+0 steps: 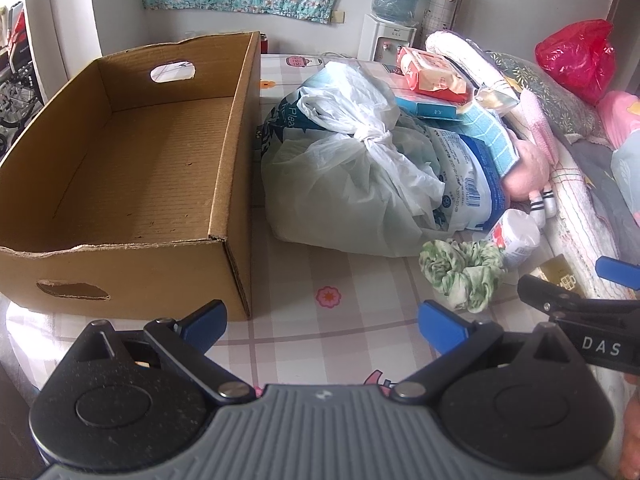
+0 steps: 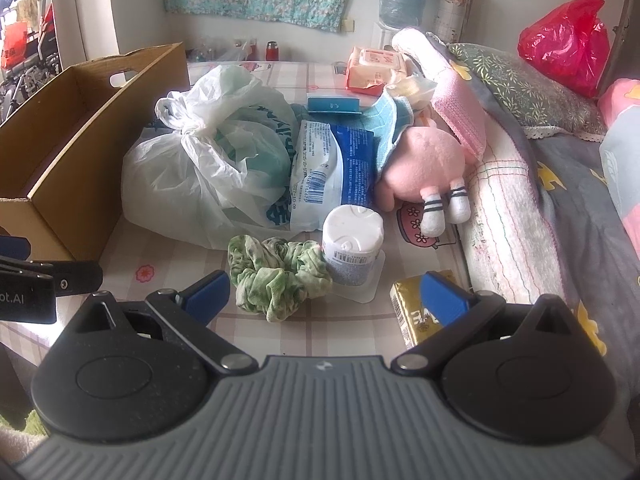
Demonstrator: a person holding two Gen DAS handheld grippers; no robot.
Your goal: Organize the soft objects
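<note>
An empty cardboard box (image 1: 132, 184) stands at the left; it also shows in the right wrist view (image 2: 72, 128). A knotted white plastic bag (image 1: 348, 176) (image 2: 200, 168) lies beside it. A green scrunchie (image 1: 460, 272) (image 2: 276, 276) lies in front of the pile, just ahead of my right gripper (image 2: 326, 300). A pink plush toy (image 2: 424, 168) (image 1: 524, 168) lies against a folded towel. My left gripper (image 1: 322, 322) is open and empty over the tablecloth, near the box's front corner. My right gripper is open and empty; it also shows in the left wrist view (image 1: 568, 284).
A white bottle (image 2: 352, 240), a blue-white pack (image 2: 332, 172), a wipes pack (image 2: 376, 68), a blue box (image 2: 334, 104) and a gold packet (image 2: 416, 312) lie around. Folded towel (image 2: 504, 216), bedding and a red bag (image 2: 568, 44) are at the right.
</note>
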